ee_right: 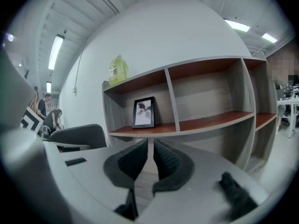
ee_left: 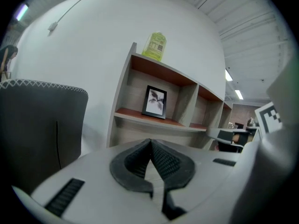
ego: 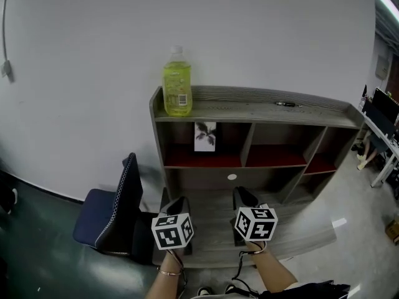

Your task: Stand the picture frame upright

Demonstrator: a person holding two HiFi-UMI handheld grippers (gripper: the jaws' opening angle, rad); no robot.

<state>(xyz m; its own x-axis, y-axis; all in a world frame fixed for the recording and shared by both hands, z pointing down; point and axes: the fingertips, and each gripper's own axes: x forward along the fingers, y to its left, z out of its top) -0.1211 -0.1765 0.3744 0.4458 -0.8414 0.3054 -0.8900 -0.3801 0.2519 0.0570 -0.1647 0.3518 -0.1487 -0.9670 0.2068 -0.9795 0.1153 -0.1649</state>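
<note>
a: where is the black-edged picture frame with the leaf print (ego: 205, 136) sitting?
b: it is standing in the left compartment of the grey wooden shelf unit (ego: 249, 113), just above the middle of the head view, and it is looking upright already.
a: and the grippers?
b: the left gripper (ee_left: 150, 141) and the right gripper (ee_right: 150, 143) are hovering low in front of the shelf, jaws pressed together on nothing.
a: what are we risking?
b: poking in with jaws like that is, i judge, risking knocking the frame flat.
a: anything crowding us?
b: the yellow-green plastic bottle (ego: 177, 83) is standing on the top board right above the frame, so a bump could topple it. the dark blue office chair (ego: 106, 220) is sitting at lower left, crowding the left gripper's side.
</note>
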